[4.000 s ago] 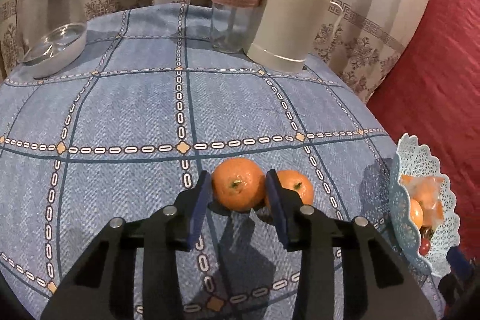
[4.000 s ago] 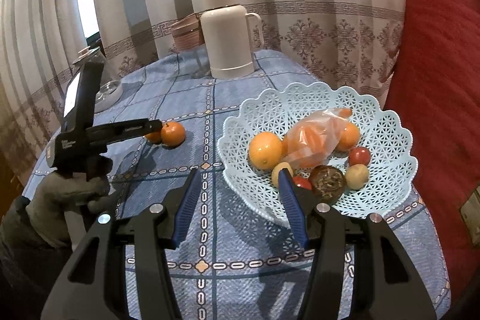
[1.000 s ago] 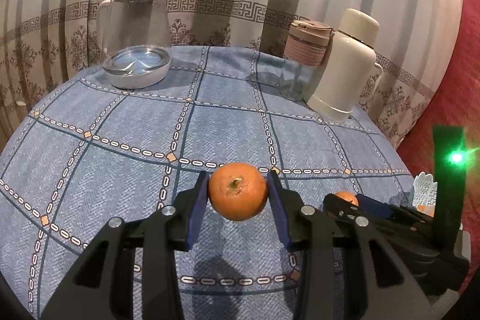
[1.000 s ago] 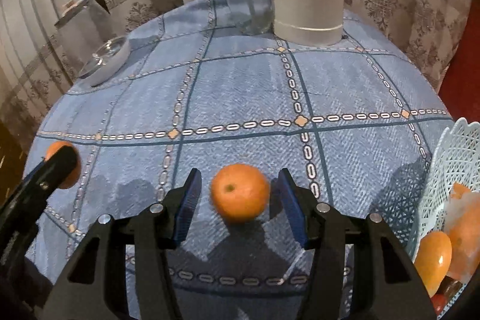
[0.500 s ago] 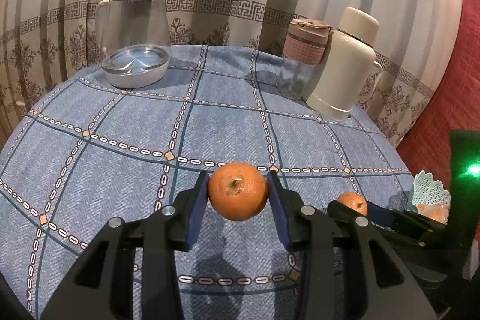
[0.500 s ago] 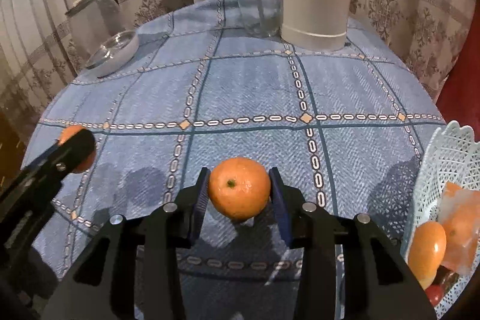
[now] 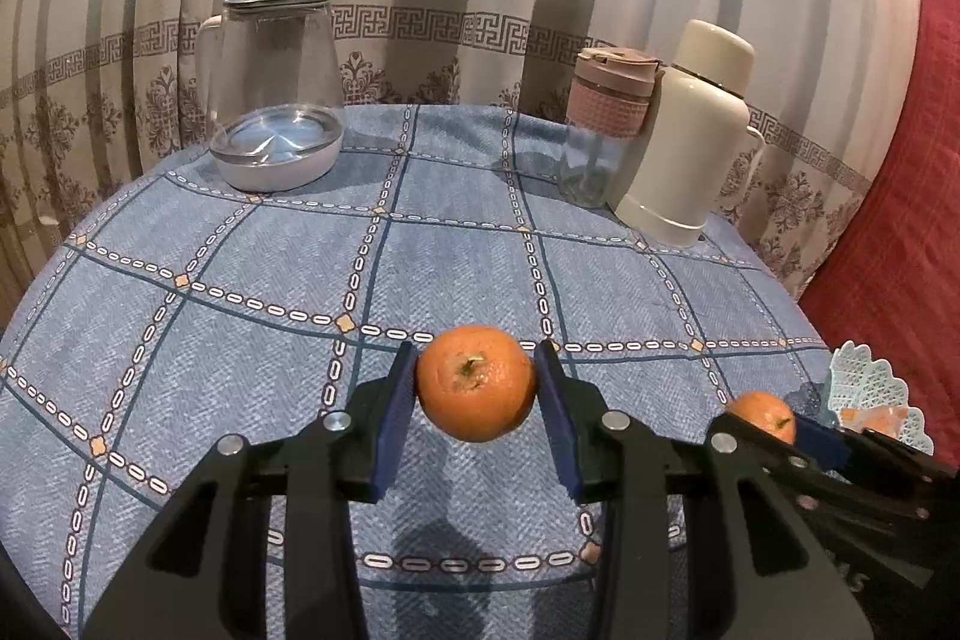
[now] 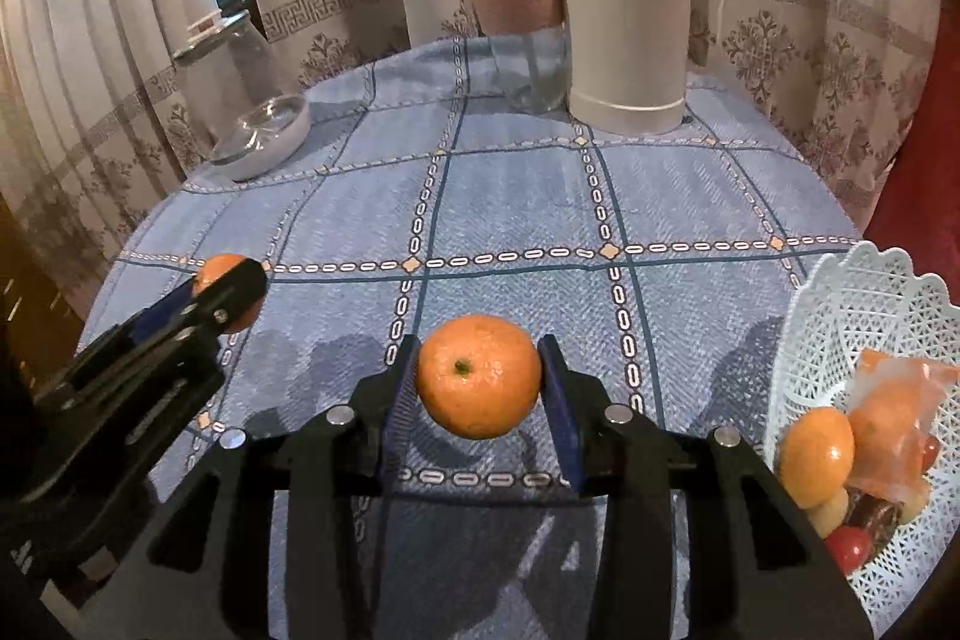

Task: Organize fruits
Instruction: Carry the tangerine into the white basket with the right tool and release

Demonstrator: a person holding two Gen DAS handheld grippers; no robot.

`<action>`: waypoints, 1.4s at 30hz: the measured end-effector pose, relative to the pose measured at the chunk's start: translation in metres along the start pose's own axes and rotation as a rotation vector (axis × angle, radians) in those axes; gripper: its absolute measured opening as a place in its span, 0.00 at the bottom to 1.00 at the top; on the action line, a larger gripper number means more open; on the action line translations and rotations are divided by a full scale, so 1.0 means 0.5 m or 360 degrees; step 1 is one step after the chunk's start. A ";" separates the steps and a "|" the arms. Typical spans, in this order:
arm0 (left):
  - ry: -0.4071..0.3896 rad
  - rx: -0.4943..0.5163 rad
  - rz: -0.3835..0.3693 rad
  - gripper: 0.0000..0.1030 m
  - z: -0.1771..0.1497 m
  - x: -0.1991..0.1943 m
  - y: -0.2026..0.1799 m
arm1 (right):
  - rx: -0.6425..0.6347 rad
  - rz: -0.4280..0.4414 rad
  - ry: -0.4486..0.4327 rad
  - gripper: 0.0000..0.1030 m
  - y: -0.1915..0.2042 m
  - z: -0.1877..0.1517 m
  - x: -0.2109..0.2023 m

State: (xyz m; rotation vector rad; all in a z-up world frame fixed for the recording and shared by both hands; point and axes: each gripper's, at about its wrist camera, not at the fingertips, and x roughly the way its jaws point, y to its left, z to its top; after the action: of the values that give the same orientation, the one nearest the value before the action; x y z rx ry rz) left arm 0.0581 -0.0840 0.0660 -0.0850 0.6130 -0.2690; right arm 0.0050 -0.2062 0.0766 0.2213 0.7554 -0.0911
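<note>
Each gripper holds a tangerine above the blue checked tablecloth. My left gripper (image 7: 476,382) is shut on one tangerine (image 7: 476,383), its blue pads pressed to both sides. My right gripper (image 8: 478,383) is shut on a second tangerine (image 8: 478,383), lifted off the cloth. From the left wrist view the right gripper's tangerine (image 7: 761,415) shows at lower right. From the right wrist view the left gripper's tangerine (image 8: 223,287) shows at left, partly hidden by its finger. A pale lattice fruit basket (image 8: 840,292) at the right holds an orange (image 8: 816,451), a bagged orange fruit and small red and dark fruits.
At the table's back stand a glass kettle (image 7: 273,94), a clear tumbler with a pink lid (image 7: 606,130) and a cream thermos (image 7: 690,136). Patterned curtains hang behind. A red cushion (image 7: 900,220) borders the right. The basket's edge (image 7: 870,388) peeks in beside the right gripper.
My right gripper's jaws closed on the tangerine that lay between them and lifted it off the cloth. The basket came further into its view. The left gripper kept still with its tangerine.
</note>
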 end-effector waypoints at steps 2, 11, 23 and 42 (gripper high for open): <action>0.0000 0.0001 0.0001 0.39 0.000 0.000 0.000 | 0.0015 0.0004 -0.0018 0.40 -0.007 -0.004 -0.016; 0.0003 0.0007 0.0000 0.39 0.000 0.000 -0.002 | 0.0085 -0.0020 -0.0114 0.40 -0.052 -0.019 -0.093; 0.0007 0.0032 0.0002 0.39 -0.007 0.001 -0.013 | 0.0254 -0.0196 -0.0220 0.40 -0.172 -0.063 -0.195; 0.0023 0.0065 -0.0009 0.39 -0.014 0.003 -0.029 | 0.0506 -0.0498 -0.0231 0.40 -0.345 -0.158 -0.297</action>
State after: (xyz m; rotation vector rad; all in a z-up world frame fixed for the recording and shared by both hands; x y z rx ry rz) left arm 0.0520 -0.0982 0.0615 -0.0456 0.6212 -0.2875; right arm -0.1835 -0.3552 0.0947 0.3932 0.6235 -0.5214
